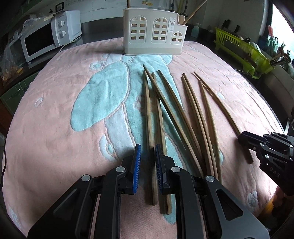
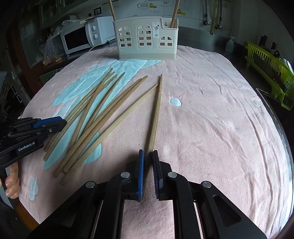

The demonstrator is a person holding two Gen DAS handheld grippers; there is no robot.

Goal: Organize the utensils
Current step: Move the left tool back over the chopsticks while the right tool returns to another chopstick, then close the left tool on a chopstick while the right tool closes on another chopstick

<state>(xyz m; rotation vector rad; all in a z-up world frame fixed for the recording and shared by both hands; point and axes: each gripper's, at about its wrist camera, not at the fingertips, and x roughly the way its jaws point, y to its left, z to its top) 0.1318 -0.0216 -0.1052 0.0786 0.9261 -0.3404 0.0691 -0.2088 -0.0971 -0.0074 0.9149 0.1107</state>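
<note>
Several wooden chopsticks (image 1: 183,114) lie fanned out on a pink and light-blue towel (image 1: 55,119). A cream utensil holder (image 1: 154,33) stands at the towel's far edge, with two chopsticks (image 2: 173,12) upright in it. My left gripper (image 1: 148,149) hangs low over the leftmost chopstick (image 1: 148,110). That stick runs between the blue pads, and a small gap shows on each side. My right gripper (image 2: 147,151) is shut on the near end of the rightmost chopstick (image 2: 156,114), which points toward the holder (image 2: 147,38). In the left wrist view the right gripper (image 1: 240,137) sits at the right edge.
A white microwave (image 1: 42,40) stands at the back left. A green dish rack (image 1: 242,51) is on the counter to the right. The person's fingers (image 2: 12,183) wrap the left gripper's (image 2: 64,122) handle at the towel's left edge.
</note>
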